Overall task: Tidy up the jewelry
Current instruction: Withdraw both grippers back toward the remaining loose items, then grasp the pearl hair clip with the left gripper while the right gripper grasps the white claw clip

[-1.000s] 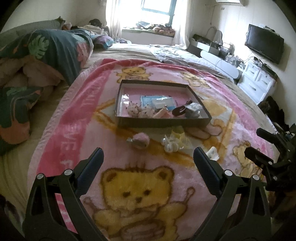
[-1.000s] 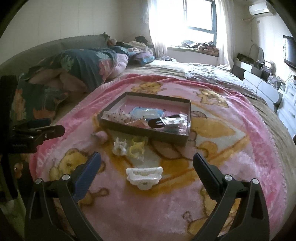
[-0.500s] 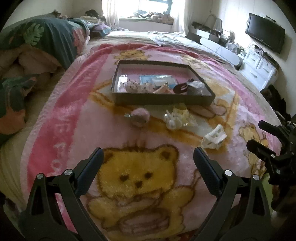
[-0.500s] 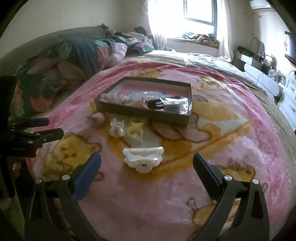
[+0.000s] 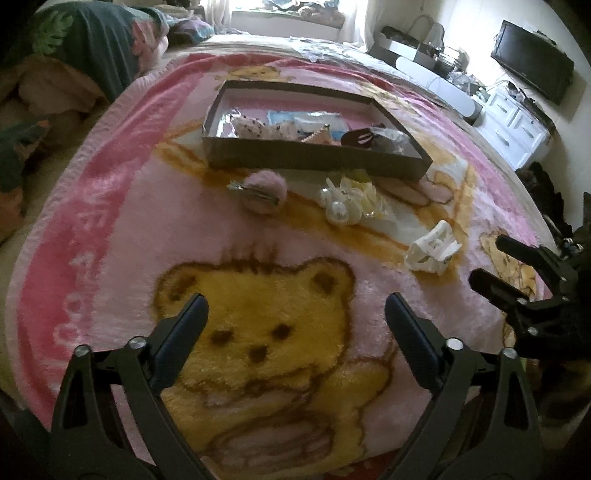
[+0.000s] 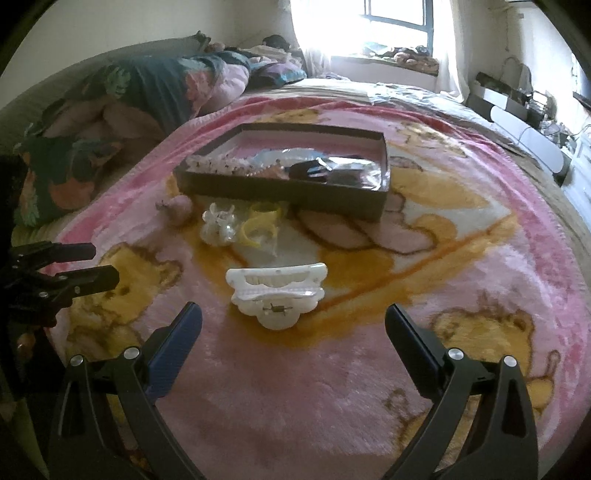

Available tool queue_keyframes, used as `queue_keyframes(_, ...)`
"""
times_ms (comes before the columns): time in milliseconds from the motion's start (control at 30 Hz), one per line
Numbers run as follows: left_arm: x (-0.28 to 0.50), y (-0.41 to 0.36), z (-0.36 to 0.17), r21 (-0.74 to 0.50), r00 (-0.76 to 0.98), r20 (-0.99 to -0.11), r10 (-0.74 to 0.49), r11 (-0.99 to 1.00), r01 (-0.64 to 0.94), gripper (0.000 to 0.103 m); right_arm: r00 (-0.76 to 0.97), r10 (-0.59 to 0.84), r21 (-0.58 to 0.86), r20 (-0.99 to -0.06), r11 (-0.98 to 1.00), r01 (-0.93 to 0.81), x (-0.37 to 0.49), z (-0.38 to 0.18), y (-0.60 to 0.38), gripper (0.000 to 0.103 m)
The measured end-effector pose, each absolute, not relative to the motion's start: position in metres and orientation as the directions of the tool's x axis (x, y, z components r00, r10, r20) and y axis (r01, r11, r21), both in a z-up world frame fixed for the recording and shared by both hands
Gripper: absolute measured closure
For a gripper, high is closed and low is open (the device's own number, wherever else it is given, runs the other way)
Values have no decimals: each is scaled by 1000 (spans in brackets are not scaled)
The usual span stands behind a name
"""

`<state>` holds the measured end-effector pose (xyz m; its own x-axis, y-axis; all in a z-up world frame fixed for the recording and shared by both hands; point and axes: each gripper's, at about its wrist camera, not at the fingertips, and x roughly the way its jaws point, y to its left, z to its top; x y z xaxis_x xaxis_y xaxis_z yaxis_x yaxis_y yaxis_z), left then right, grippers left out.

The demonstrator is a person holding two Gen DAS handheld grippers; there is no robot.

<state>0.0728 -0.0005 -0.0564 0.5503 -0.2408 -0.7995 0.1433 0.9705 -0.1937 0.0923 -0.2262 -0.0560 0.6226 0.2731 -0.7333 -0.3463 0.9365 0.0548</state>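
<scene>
A shallow dark box (image 5: 317, 158) (image 6: 280, 194) with several hair accessories and packets lies on a pink bear blanket. In front of it lie a pink pompom clip (image 5: 260, 190) (image 6: 177, 208), a white pearl bow (image 5: 341, 206) (image 6: 218, 223), a yellow clip in clear wrap (image 5: 373, 201) (image 6: 260, 225) and a white claw clip (image 5: 432, 247) (image 6: 277, 295). My left gripper (image 5: 295, 325) is open and empty, well short of the pompom clip. My right gripper (image 6: 293, 328) is open and empty, its fingers either side of the claw clip, just short of it.
The blanket (image 5: 110, 236) covers a bed. Crumpled quilts and pillows (image 6: 110, 103) lie at the left. A white dresser and TV (image 5: 532, 66) stand at the right. A window (image 6: 395, 22) is at the back.
Both grippers have moved forward and lower toward the blanket. The claw clip now sits closer between the right gripper's fingers. Both stay open.
</scene>
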Motion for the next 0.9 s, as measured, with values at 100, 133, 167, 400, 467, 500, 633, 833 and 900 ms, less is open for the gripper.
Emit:
queue_keyframes(100, 77, -3, -61, -206, 538, -804, -254, 967, 149, 26, 614, 274, 54, -740, 934, -352, 100, -63, -223, 4)
queue_keyframes(133, 79, -3, -63, -211, 534, -805, -259, 966, 150, 29, 607, 280, 61, -744, 933, -356, 104, -65, -222, 4)
queue_keyframes(167, 82, -3, -65, -219, 529, -806, -266, 964, 151, 31, 603, 285, 65, -745, 931, -359, 107, -67, -221, 4)
queue_keyframes(400, 97, -6, -73, -263, 501, -810, -304, 952, 154, 41, 560, 313, 97, -767, 919, -381, 128, -80, -210, 6)
queue_keyframes(467, 103, -8, -74, -275, 494, -810, -316, 949, 156, 43, 545, 315, 102, -777, 917, -385, 132, -85, -208, 19)
queue_keyframes(500, 106, -10, -74, -280, 492, -809, -323, 946, 160, 45, 536, 317, 107, -782, 916, -386, 134, -87, -208, 23)
queue_keyframes(633, 121, -19, -77, -323, 471, -803, -364, 931, 170, 54, 541, 321, 113, -778, 917, -382, 135, -90, -212, 30)
queue_keyframes(833, 144, -33, -84, -355, 454, -801, -391, 920, 165, 65, 563, 303, 121, -769, 934, -337, 138, -89, -230, 30)
queue_keyframes(900, 151, -35, -86, -356, 454, -802, -388, 921, 158, 66, 567, 301, 127, -767, 937, -325, 140, -89, -236, 30)
